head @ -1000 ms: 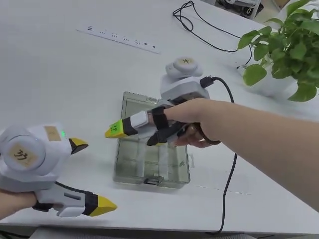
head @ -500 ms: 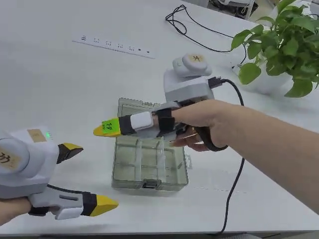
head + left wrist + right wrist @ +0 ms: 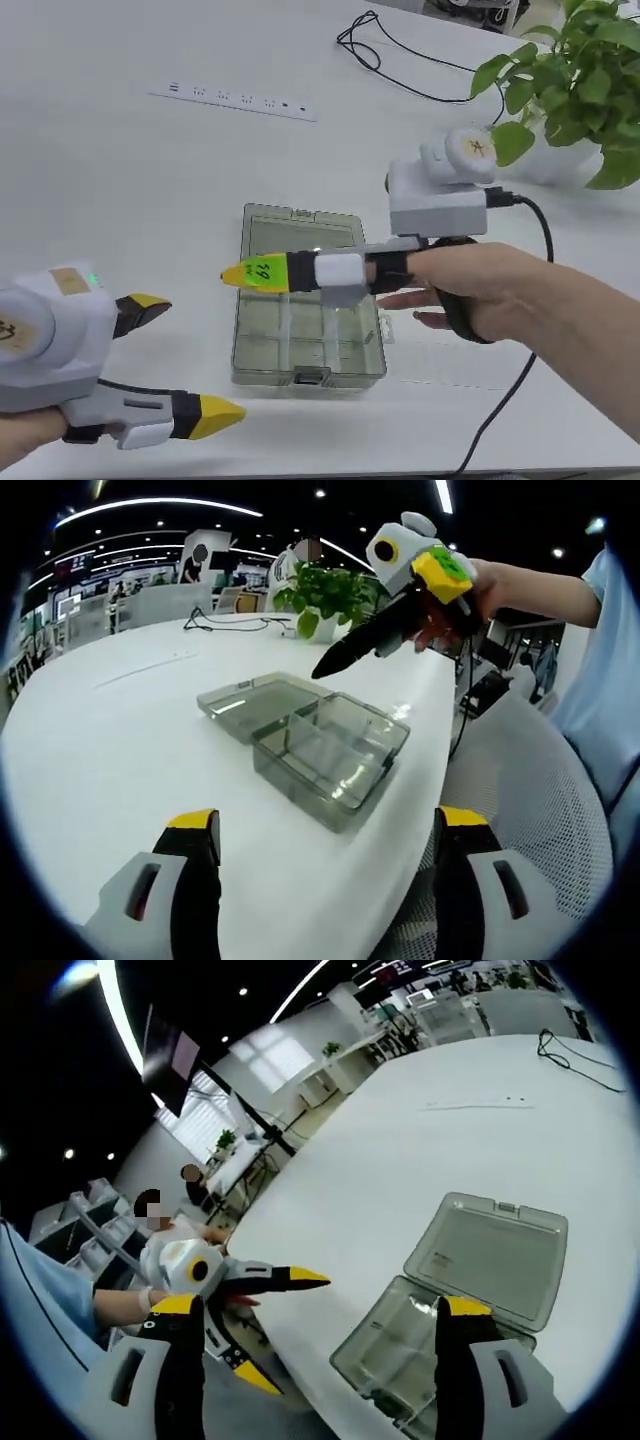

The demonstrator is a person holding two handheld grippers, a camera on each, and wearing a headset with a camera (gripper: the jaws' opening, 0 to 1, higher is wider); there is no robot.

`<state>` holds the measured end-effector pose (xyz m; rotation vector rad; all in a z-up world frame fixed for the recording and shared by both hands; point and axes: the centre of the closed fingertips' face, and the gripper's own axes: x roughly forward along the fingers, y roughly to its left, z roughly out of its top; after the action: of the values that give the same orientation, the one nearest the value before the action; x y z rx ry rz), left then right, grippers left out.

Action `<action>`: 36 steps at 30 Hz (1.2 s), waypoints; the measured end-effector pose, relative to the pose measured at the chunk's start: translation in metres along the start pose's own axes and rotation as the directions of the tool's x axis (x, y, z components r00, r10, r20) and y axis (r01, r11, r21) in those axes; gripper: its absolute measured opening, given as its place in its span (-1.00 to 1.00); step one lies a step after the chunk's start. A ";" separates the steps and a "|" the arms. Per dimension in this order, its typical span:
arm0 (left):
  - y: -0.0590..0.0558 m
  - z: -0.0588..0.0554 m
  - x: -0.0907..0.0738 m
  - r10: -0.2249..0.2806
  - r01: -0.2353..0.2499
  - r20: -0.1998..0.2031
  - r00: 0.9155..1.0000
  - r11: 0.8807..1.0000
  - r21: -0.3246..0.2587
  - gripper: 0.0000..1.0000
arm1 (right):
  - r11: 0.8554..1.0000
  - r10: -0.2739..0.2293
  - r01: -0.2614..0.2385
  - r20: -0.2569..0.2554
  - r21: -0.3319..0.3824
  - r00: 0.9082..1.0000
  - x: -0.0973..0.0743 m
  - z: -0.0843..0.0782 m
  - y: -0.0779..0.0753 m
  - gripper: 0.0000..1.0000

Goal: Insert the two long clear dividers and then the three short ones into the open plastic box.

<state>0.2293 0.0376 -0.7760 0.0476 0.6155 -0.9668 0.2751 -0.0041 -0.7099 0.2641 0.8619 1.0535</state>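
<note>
My right tongs (image 3: pixel 250 272), spread, have drawn back rightward over the box (image 3: pixel 262 372); left tongs (image 3: pixel 190 358) spread, near its left.

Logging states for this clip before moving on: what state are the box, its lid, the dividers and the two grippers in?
plastic box: open, resting on the table.
lid: swung back, lying flat.
dividers: standing inside the box; count unclear.
left gripper: open, empty.
right gripper: open, empty.

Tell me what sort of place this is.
Probably an open-plan office or lab: a large white worktable with a power strip and potted plant, more desks beyond, strip lights overhead.
</note>
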 end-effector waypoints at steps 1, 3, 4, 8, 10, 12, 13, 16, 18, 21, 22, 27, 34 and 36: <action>0.000 0.001 0.000 0.003 -0.003 0.002 1.000 1.000 0.000 0.79 | 1.000 -0.004 0.004 0.001 -0.001 1.000 -0.003 -0.001 -0.002 0.96; 0.001 0.005 -0.001 0.013 -0.013 0.011 1.000 1.000 -0.001 0.79 | 0.998 -0.003 0.004 0.022 -0.061 1.000 -0.009 0.000 -0.008 0.97; 0.000 0.007 -0.001 0.016 -0.016 0.018 1.000 1.000 -0.006 0.79 | 0.996 -0.009 0.011 0.020 -0.085 1.000 -0.013 -0.004 -0.012 0.99; 0.000 0.014 -0.001 0.024 -0.023 0.034 0.999 1.000 -0.007 0.79 | 0.989 -0.021 0.023 0.015 -0.146 1.000 -0.023 -0.016 -0.020 1.00; -0.002 0.017 0.000 0.026 -0.026 0.041 0.999 1.000 -0.004 0.79 | 0.982 -0.028 0.033 0.027 -0.184 0.999 -0.029 -0.021 -0.029 1.00; -0.003 0.018 0.001 0.027 -0.027 0.041 0.999 1.000 -0.001 0.78 | 0.974 -0.050 0.056 0.031 -0.220 0.998 -0.036 -0.025 -0.037 1.00; -0.004 0.019 0.001 0.030 -0.031 0.041 0.999 1.000 0.002 0.78 | 0.973 -0.055 0.061 0.033 -0.225 0.998 -0.039 -0.027 -0.040 1.00; -0.005 0.021 0.002 0.039 -0.039 0.042 0.998 0.999 0.004 0.78 | 0.973 -0.058 0.063 0.027 -0.222 0.998 -0.049 -0.035 -0.048 0.98; -0.005 0.024 0.002 0.045 -0.045 0.047 0.998 0.999 0.002 0.78 | 0.971 -0.054 0.064 0.048 -0.230 0.997 -0.056 -0.037 -0.050 0.99; -0.007 0.029 0.001 0.050 -0.051 0.052 0.997 0.999 0.008 0.78 | 0.962 -0.068 0.078 0.049 -0.261 0.996 -0.065 -0.043 -0.055 0.94; -0.008 0.030 0.001 0.052 -0.053 0.051 0.997 0.998 0.015 0.77 | 0.956 -0.079 0.088 0.043 -0.280 0.996 -0.069 -0.046 -0.058 0.93; -0.014 0.036 0.000 0.061 -0.063 0.040 0.997 0.997 0.035 0.78 | 0.935 -0.090 0.092 0.022 -0.343 0.996 -0.084 -0.057 -0.061 0.90; -0.017 0.038 -0.001 0.075 -0.077 0.034 0.997 0.996 0.044 0.77 | 0.889 -0.123 0.081 -0.065 -0.451 0.990 -0.099 -0.072 -0.073 0.86; -0.019 0.039 -0.001 0.077 -0.079 0.034 0.996 0.996 0.048 0.77 | 0.861 -0.135 0.067 -0.100 -0.504 0.986 -0.102 -0.077 -0.076 0.86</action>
<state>0.2326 0.0157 -0.7391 0.0991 0.5568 -0.9051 0.2464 -0.1434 -0.7533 -0.2917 0.6809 1.1657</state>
